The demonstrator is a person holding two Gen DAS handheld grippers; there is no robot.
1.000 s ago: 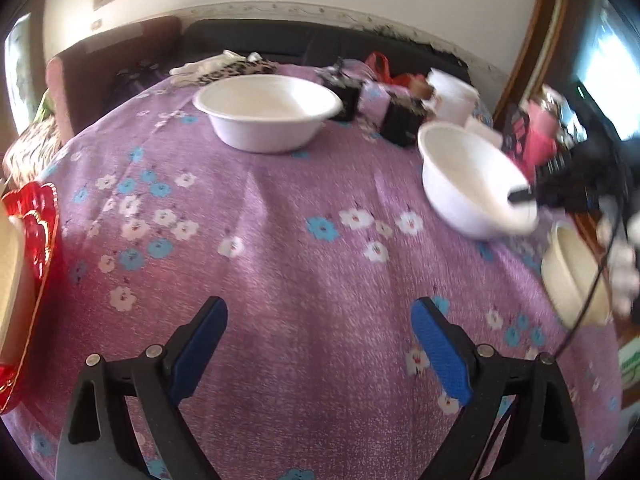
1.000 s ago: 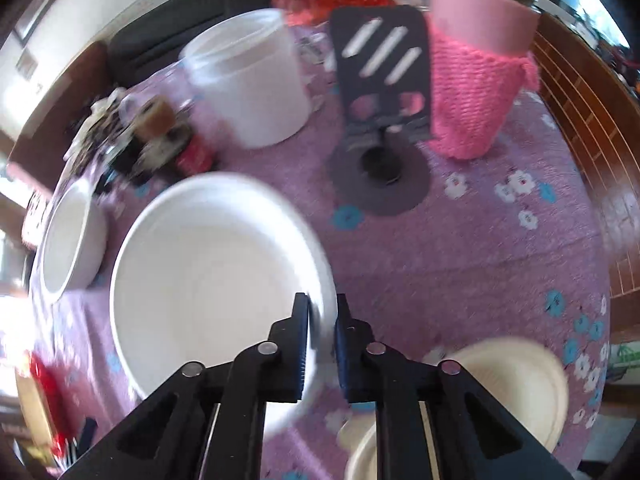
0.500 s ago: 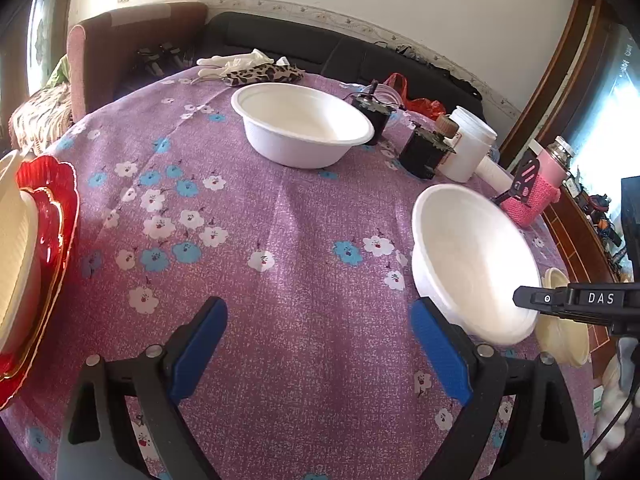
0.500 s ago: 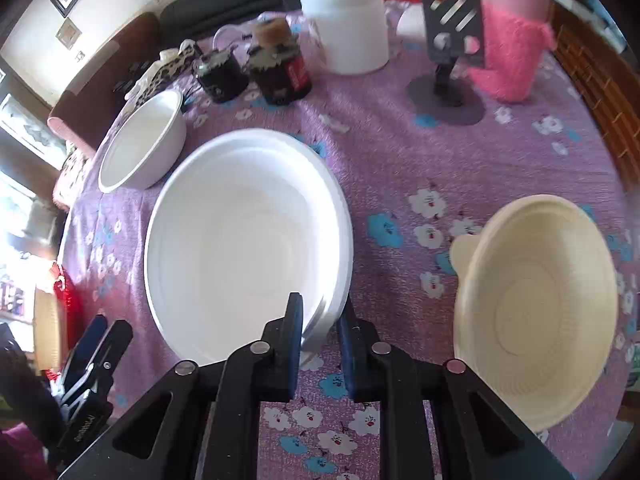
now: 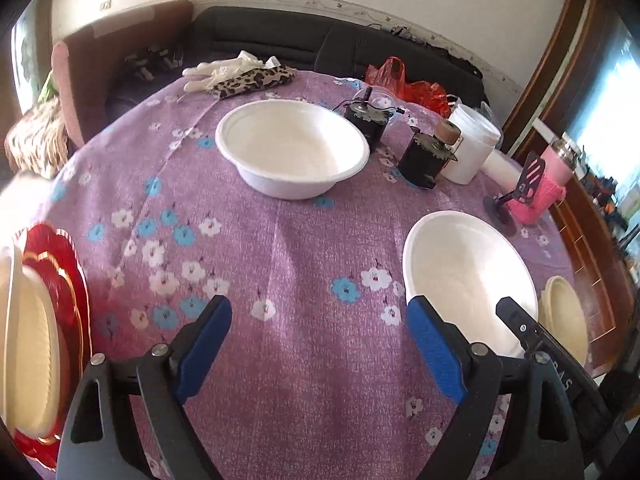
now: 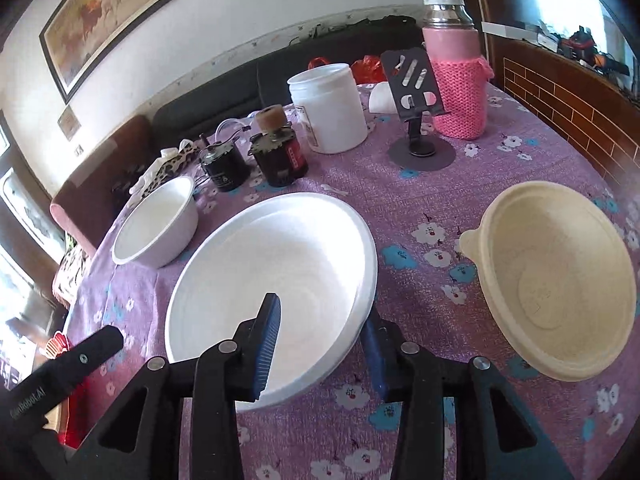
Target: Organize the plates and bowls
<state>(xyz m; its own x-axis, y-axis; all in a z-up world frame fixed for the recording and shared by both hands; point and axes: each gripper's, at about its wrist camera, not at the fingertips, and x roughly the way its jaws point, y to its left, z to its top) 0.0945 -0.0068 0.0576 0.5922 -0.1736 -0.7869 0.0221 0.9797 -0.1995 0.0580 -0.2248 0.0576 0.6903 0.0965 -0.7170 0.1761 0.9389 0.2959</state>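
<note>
The right claw (image 6: 320, 344) stood apart, astride the near rim of a white bowl (image 6: 280, 272) resting on the desk (image 6: 440, 184). The left claw (image 5: 320, 344) hung open over bare cloth. A cream bowl (image 6: 560, 280) sat beside; farther off, another white bowl (image 6: 156, 224), two black motors (image 6: 280, 156), a white tub (image 6: 328, 108).

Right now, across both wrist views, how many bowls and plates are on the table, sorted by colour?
White bowls: 2, the near one straddled by the open right gripper, the far one.
Cream bowl: 1.
Red plate: 1, at the left edge.
Cream dish on the red plate: 1.
Total: 5.
</note>
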